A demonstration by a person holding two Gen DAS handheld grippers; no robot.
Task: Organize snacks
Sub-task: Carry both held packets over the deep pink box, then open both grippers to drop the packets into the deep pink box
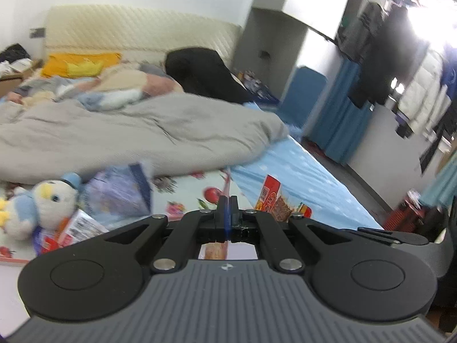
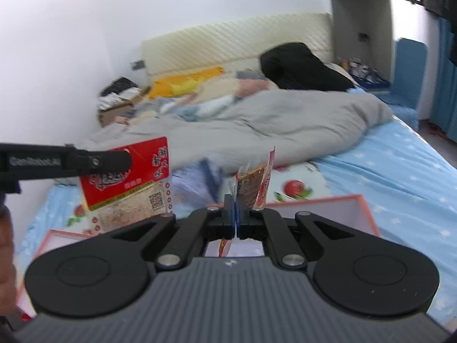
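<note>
A rumpled grey duvet (image 1: pixel 137 134) is spread over the bed, with a black garment (image 1: pixel 200 71) heaped against the cream quilted headboard (image 1: pixel 137 28). A blue-and-white plush duck (image 1: pixel 42 205) is seen lying on the fruit-print sheet (image 1: pixel 185 197).

Red snack packet (image 2: pixel 125 177): QR code, large characters too blurred to read; gripper lettering illegible.

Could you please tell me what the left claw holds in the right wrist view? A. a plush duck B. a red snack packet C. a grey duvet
B: the left claw, reaching in from the left, is shut on the red snack packet; the right claw grips a small clear packet.
</note>
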